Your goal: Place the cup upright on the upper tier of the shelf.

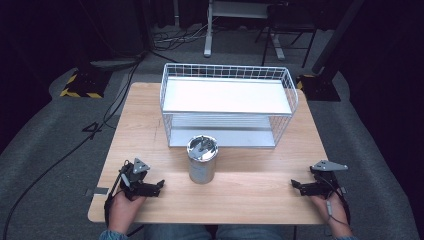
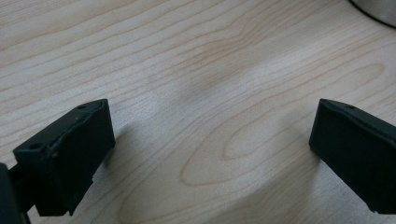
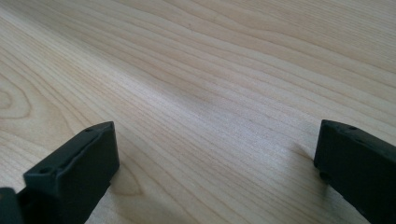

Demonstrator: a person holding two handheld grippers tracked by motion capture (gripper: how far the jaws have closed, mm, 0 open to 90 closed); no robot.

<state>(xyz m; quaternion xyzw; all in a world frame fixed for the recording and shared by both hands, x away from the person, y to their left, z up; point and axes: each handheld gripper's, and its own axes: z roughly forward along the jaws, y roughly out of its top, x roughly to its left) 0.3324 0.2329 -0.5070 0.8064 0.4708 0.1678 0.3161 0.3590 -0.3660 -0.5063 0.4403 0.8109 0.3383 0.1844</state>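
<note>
A shiny metal can (image 1: 202,159) stands upright at the middle of the wooden table (image 1: 150,120), just in front of a white wire two-level rack (image 1: 227,103). My left gripper (image 1: 160,185) rests near the front left edge, held by a hand, and points right toward the can. Its jaws stand wide apart over bare wood, as the left gripper (image 2: 212,140) view shows, with the can's base (image 2: 378,9) at the top right corner. My right gripper (image 1: 294,184) lies near the front right edge, pointing left. The right gripper (image 3: 217,158) is open with nothing between its jaws.
The rack takes up the far middle of the table, both shelves bare. Bare wood lies on both sides of the can. Beyond the table are grey floor, cables (image 1: 75,145), stand bases with yellow-black stripes (image 1: 80,85) and desk legs (image 1: 207,30).
</note>
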